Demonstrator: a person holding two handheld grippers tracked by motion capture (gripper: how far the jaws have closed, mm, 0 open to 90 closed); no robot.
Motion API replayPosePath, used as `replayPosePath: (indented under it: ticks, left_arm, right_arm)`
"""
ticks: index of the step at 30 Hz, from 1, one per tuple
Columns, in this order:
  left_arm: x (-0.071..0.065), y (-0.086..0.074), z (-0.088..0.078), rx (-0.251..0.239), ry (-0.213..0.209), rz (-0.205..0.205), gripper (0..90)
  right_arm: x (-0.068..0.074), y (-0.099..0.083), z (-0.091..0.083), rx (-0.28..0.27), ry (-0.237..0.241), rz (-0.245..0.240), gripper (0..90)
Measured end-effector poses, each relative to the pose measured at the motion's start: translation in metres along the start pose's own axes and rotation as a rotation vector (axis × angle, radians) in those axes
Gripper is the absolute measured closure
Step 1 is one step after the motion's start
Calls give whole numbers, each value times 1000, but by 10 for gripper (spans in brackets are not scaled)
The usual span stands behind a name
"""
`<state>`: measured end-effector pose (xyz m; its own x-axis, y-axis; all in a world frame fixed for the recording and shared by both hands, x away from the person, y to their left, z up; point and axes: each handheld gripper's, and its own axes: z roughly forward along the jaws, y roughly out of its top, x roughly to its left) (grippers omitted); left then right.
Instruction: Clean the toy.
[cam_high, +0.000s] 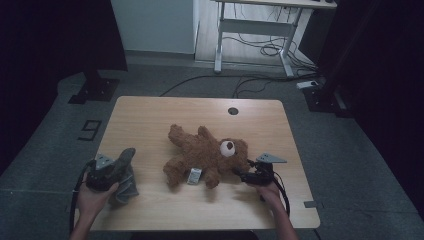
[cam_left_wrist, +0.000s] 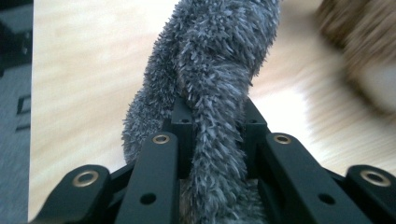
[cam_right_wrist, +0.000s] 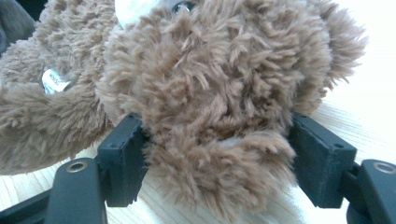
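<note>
Gripping a grey plush cloth at lower left, the left hand-held gripper is clamped tight; the right hand-held gripper brackets the teddy bear's head mid-surface, jaws wide. Dressing not yet begun.

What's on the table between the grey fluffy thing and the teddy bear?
Nothing. In the high view, bare wooden table separates the grey plush piece, clamped in the left claw, from the brown teddy bear.
</note>
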<state>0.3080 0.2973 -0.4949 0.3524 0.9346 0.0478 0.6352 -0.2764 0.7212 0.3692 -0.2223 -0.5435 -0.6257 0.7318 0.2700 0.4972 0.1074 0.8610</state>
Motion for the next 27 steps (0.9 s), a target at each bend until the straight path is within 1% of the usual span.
replayPosePath:
  ticks: [1,3,6,8,9,11,13,14,17,20,22,25,27]
  left_arm:
    - [1,-4,4,17,9,1,737]
    - [4,-11,10,37,28,-7,734]
    - [6,-17,18,68,43,-18,721]
    - [6,-17,21,71,43,-23,695]
    - [6,-16,21,68,36,-24,663]
    - [5,-12,20,72,30,-24,520]
    - [2,-7,14,24,36,-18,385]
    - [0,-4,11,4,34,-14,342]
    - [-5,3,3,-20,30,2,214]
    - [-7,9,-4,-56,12,16,207]
    - [-9,11,-7,-81,11,18,206]
    - [-13,13,-10,-94,0,26,207]
    - [-16,14,-11,-105,-22,24,208]
  right_arm:
    - [0,0,0,1,0,0,272]
    - [0,0,0,3,-1,-1,272]
    - [2,0,-1,-3,-16,-19,277]
    - [3,1,-2,-10,-26,-23,280]
    - [4,1,-3,-17,-27,-28,281]
    - [3,2,-4,-27,-25,-27,283]
    - [2,2,-6,-33,-22,-21,283]
    - [2,1,-7,-37,-21,-19,283]
    - [1,1,-9,-41,-23,-19,281]
    - [1,1,-10,-49,-28,-23,280]
    - [2,2,-11,-53,-28,-25,280]
    - [1,2,-14,-60,-29,-26,280]
    - [2,2,-15,-66,-33,-30,280]
